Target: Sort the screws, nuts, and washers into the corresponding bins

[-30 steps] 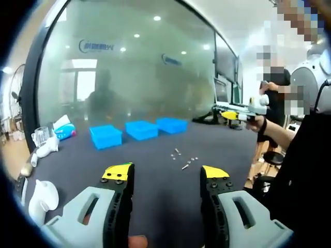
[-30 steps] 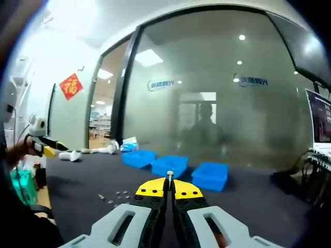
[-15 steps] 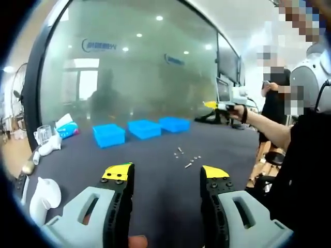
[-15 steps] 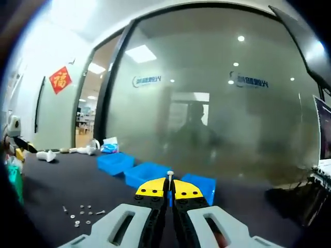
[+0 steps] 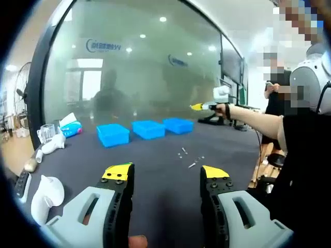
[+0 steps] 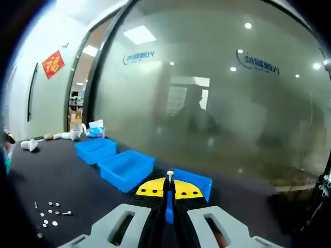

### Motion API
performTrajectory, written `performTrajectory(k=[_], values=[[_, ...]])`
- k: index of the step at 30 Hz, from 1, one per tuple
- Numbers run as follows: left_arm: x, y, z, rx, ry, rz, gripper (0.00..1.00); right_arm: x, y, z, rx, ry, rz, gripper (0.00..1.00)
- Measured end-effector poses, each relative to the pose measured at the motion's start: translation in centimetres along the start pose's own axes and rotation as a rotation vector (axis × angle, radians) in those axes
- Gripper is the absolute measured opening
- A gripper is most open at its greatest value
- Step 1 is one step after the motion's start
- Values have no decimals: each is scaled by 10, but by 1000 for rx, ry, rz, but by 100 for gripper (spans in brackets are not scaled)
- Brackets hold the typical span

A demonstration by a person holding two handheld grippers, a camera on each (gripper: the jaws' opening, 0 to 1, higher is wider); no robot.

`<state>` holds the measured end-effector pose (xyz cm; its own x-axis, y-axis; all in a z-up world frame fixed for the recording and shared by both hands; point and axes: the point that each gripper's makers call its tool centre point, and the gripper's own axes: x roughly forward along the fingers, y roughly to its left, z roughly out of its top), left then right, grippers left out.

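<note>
My right gripper point(image 6: 169, 187) is shut on a small silver screw point(image 6: 169, 175) that stands up between its yellow tips. It hangs near the nearest of three blue bins point(image 6: 186, 181), with the other two bins point(image 6: 125, 166) point(image 6: 95, 149) to the left. Loose screws, nuts and washers point(image 6: 50, 217) lie on the dark table at lower left. My left gripper point(image 5: 165, 173) is open and holds nothing, low over the table. In the left gripper view the bins point(image 5: 148, 128) sit in a row, the loose parts point(image 5: 190, 157) lie in front, and the right gripper point(image 5: 199, 107) shows over the bins.
White cups and a jug point(image 5: 45, 192) stand at the table's left edge, with a tissue pack point(image 5: 69, 127) behind them. A glass wall point(image 5: 134, 67) backs the table. A person's arm point(image 5: 258, 121) reaches in from the right, and another person stands behind.
My right gripper has carried the screw toward the bins, which now look larger and closer; the loose parts have slid to the lower left. The left gripper has barely moved.
</note>
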<state>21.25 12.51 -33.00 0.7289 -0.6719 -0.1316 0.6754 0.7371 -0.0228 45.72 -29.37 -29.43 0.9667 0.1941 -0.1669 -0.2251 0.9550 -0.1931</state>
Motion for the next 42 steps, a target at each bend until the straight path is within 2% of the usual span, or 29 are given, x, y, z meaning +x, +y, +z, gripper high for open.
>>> performTrajectory(k=[4, 8, 12, 23, 26, 28, 32, 33, 35, 36, 42], values=[[-1, 2, 0, 4, 3, 7, 50, 18, -5, -8, 17, 50, 11, 1], [-3, 5, 0, 3, 2, 19, 50, 44, -22, -15, 34, 105, 9, 1], [-3, 6, 0, 4, 3, 21, 50, 57, -27, -21, 10, 149, 2, 1], [-8, 7, -2, 5, 9, 35, 50, 63, -22, -37, 5, 196, 2, 2], [-9, 8, -1, 6, 4, 38, 50, 62, -16, -34, -85, 170, 17, 9], [-10, 9, -1, 7, 4, 41, 50, 60, -12, -34, -92, 165, 18, 22], [-10, 8, -3, 8, 12, 40, 50, 55, -11, -31, -108, 142, 12, 29], [-10, 8, -3, 7, 11, 38, 50, 54, -11, -29, -96, 133, 10, 32], [-10, 8, -3, 6, 9, 39, 50, 49, -7, -26, -3, 122, 18, 33], [-10, 8, -3, 6, 8, 40, 50, 47, -7, -24, 13, 109, 21, 33], [-10, 8, -1, 6, 3, 39, 50, 24, 3, -14, 22, 58, 34, 34]])
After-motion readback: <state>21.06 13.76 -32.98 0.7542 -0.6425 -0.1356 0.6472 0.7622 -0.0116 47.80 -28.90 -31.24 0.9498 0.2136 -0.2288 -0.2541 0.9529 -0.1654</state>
